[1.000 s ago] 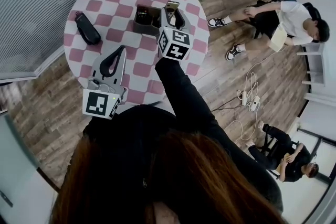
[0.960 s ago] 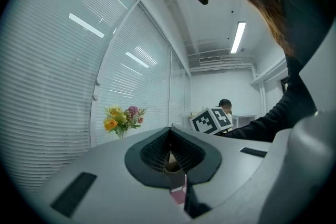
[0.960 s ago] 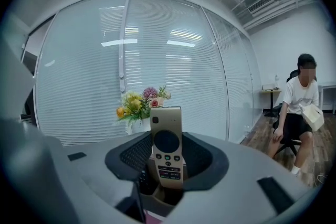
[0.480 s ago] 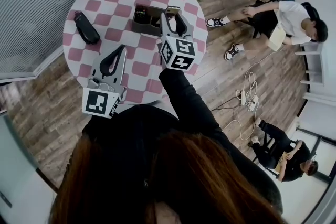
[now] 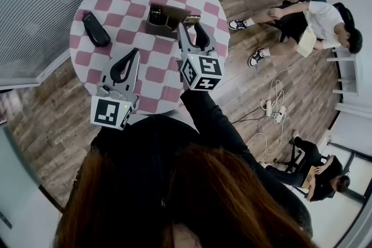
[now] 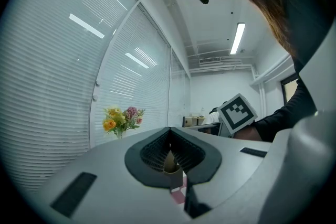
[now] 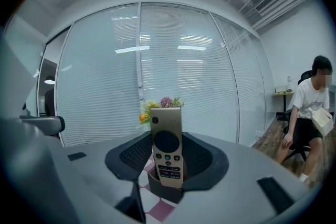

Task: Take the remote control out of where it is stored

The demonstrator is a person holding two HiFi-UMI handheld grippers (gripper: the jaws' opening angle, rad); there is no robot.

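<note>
Gold remote control (image 7: 167,145) pinched upright in the right gripper (image 5: 190,27), at the storage box's (image 5: 164,20) 3 o'clock edge.

The extraction step looked nearly done. The jaws clamped the slim remote by its long edges, its dark round pad and small buttons facing the camera. Its lower end sat low against the dark box toward 1 o'clock on the checked table (image 5: 104,6), and whether it had cleared the rim could not be told. The next move probably called for a straight lift, then a carry to open cloth. The left gripper (image 5: 135,54) waited at 7 o'clock, jaws pressed together, empty.
</note>
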